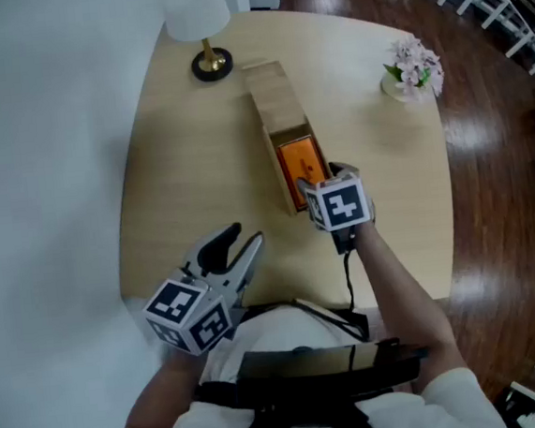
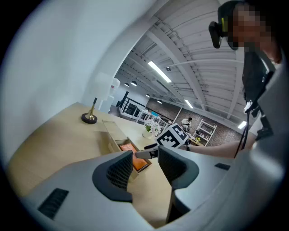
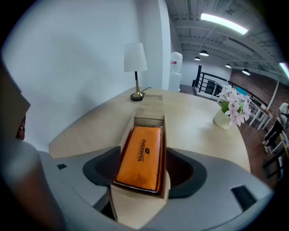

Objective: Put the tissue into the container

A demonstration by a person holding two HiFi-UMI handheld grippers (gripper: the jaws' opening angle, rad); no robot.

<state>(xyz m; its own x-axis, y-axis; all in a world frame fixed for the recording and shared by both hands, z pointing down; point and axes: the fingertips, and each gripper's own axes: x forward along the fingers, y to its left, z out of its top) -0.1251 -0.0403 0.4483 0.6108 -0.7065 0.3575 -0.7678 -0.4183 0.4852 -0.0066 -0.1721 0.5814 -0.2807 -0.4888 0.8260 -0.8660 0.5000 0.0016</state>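
Observation:
A long wooden container lies along the middle of the round table. Its near half is uncovered, and an orange tissue pack lies flat inside it. In the right gripper view the tissue pack fills the container from wall to wall. My right gripper straddles the container's near end, one pad against each side wall, with no gap showing. The left gripper hovers open and empty over the table's near left. Its own view shows the container ahead of the left gripper.
A white-shaded lamp on a brass foot stands at the table's far edge. A small vase of pale flowers sits at the far right. Bare tabletop lies left of the container. Dark wooden floor surrounds the table.

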